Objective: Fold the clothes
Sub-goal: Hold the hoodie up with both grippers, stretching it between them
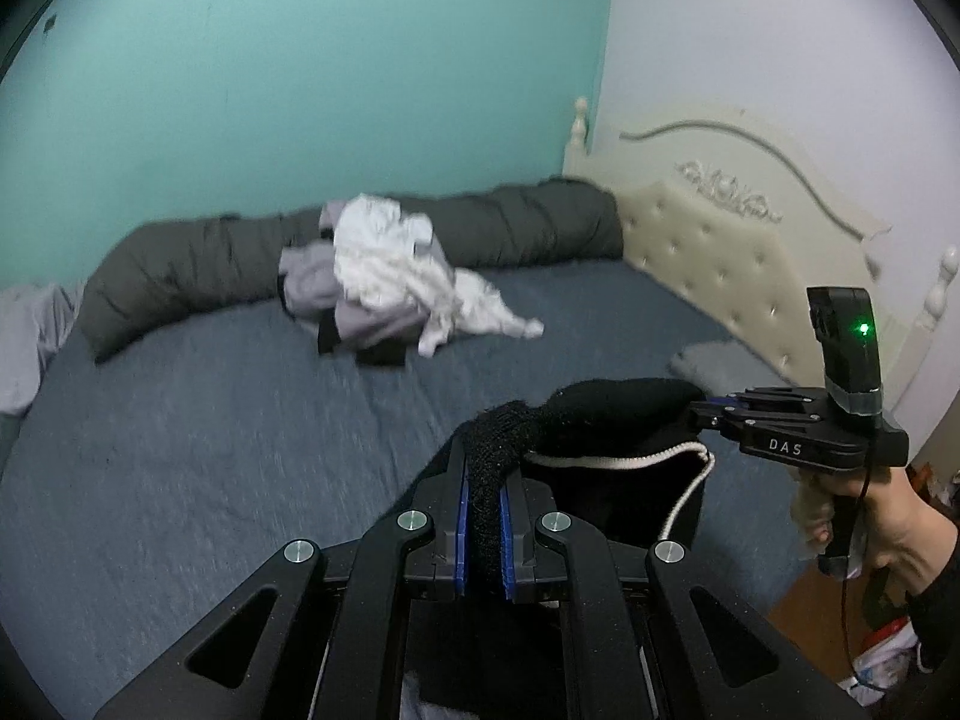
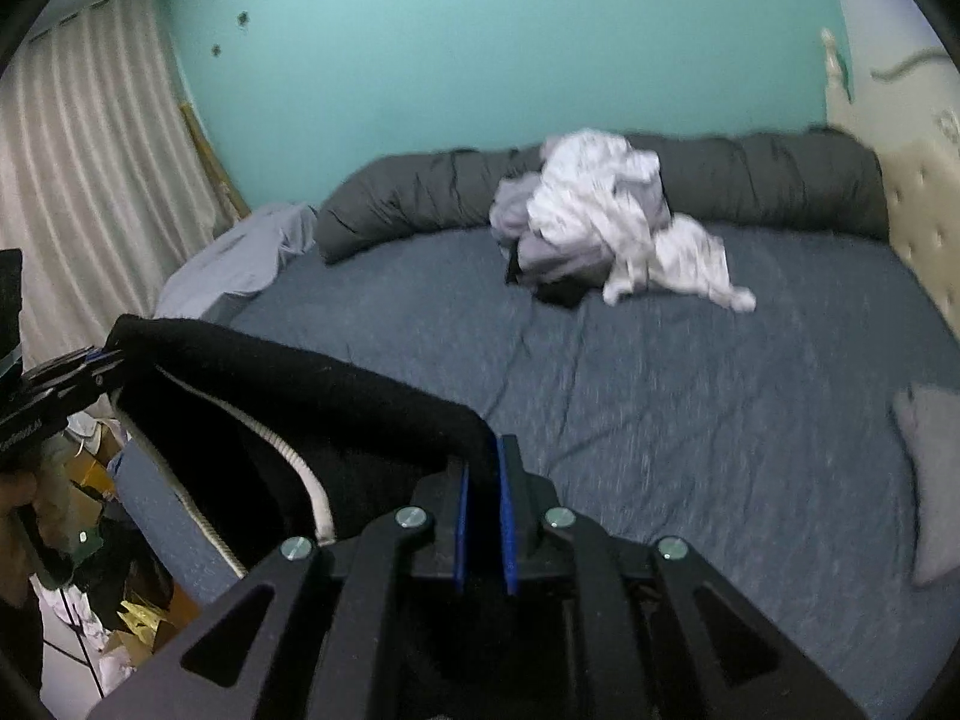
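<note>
Bed point(image 2: 690, 420): covered by a blue-grey sheet, set against a teal wall point(image 1: 300, 60), with a cream tufted headboard point(image 1: 720, 264) at one end. A long dark grey rolled duvet point(image 2: 408, 204) lies along the wall side of the mattress.

Clothes pile point(image 1: 384, 282): white, pale grey and black items heaped loosely in front of the duvet, well apart from both tools. A separate pale lilac cloth point(image 2: 240, 258) lies at the bed's far corner near the pleated curtain point(image 2: 78, 150). A small grey item point(image 2: 930, 480) rests on the sheet near the headboard.

Black garment point(image 1: 618, 414): knitted, with a white drawstring cord point(image 1: 690, 480) along its edge, held up above the near edge of the bed and stretched between the two tools.

Left gripper point(image 1: 483, 516): jaws clamped on a bunched fold of the garment, fabric pinched between the blue pads.

Right gripper point(image 2: 483, 516): jaws nearly together, the garment's edge caught at the tips. In the left wrist view its body carries the lettering "DAS" and a lit green lamp; the person's hand point(image 1: 888, 534) grips its handle.

No other writing is legible.
</note>
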The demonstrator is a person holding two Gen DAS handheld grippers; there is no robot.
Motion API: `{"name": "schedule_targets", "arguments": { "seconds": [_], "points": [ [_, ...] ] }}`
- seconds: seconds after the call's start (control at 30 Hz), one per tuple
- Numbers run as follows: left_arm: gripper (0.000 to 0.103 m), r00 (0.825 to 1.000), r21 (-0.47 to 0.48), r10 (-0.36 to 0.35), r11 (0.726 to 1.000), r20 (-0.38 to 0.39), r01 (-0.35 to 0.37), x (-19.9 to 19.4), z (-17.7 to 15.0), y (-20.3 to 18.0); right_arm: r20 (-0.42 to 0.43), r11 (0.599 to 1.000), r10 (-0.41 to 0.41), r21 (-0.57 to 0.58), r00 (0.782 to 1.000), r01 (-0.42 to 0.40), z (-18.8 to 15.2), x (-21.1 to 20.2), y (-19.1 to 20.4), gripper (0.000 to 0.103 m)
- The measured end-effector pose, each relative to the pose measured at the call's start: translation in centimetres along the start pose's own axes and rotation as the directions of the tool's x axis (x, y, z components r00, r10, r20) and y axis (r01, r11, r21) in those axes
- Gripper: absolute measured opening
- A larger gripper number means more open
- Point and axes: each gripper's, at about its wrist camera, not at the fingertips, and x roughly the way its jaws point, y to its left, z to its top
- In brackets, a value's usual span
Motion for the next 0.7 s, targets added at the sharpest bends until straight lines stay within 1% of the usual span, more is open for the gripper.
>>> {"name": "schedule_targets", "arguments": {
  "seconds": [0.1, 0.17, 0.23, 0.3, 0.37, 0.47, 0.5, 0.53, 0.6, 0.7],
  "points": [
    [0.008, 0.999, -0.019, -0.004, 1.0, -0.038, 0.003, 1.7, -1.5, 0.4, -0.04, 0.999, -0.038, -0.008, 0.998, 0.038, -1.9, 1.8, -0.3, 0.017],
    [0.008, 0.998, -0.025, -0.001, 1.0, -0.056, 0.0, 2.6, -2.2, 0.7, -0.046, 0.999, -0.048, -0.017, 0.998, 0.048, -2.7, 2.0, -0.5, 0.02],
    [0.008, 0.998, -0.034, 0.004, 0.999, -0.067, -0.006, 3.2, -2.7, 1.0, -0.047, 0.998, -0.055, -0.022, 0.997, 0.054, -3.4, 2.0, -0.7, 0.027],
    [0.008, 0.997, -0.046, 0.008, 0.999, -0.074, -0.011, 3.6, -3.0, 1.4, -0.045, 0.998, -0.056, -0.025, 0.997, 0.055, -4.0, 1.9, -1.0, 0.03],
    [0.008, 0.997, -0.054, 0.008, 0.998, -0.076, -0.012, 3.7, -3.1, 1.6, -0.039, 0.998, -0.048, -0.033, 0.998, 0.047, -4.7, 1.6, -1.2, 0.031],
    [0.008, 0.997, -0.051, 0.01, 0.999, -0.072, -0.014, 3.6, -3.3, 1.8, -0.041, 0.998, -0.029, -0.053, 0.999, 0.027, -5.7, 1.7, -1.4, 0.035],
    [0.008, 0.997, -0.047, 0.011, 0.999, -0.071, -0.015, 3.5, -3.3, 1.7, -0.048, 0.998, -0.028, -0.064, 0.998, 0.025, -6.0, 1.9, -1.4, 0.038],
    [0.008, 0.997, -0.041, 0.013, 0.999, -0.07, -0.016, 3.5, -3.3, 1.6, -0.055, 0.996, -0.044, -0.086, 0.998, 0.039, -6.3, 2.2, -1.3, 0.042],
    [0.008, 0.998, -0.036, 0.012, 0.999, -0.068, -0.015, 3.5, -3.2, 1.6, -0.067, 0.99, -0.076, -0.126, 0.995, 0.067, -6.8, 2.7, -1.0, 0.046],
    [0.008, 0.998, -0.039, 0.009, 0.999, -0.067, -0.011, 3.5, -3.2, 1.7, -0.066, 0.982, -0.111, -0.158, 0.992, 0.1, -7.1, 3.4, -0.7, 0.047]
  ]
}}
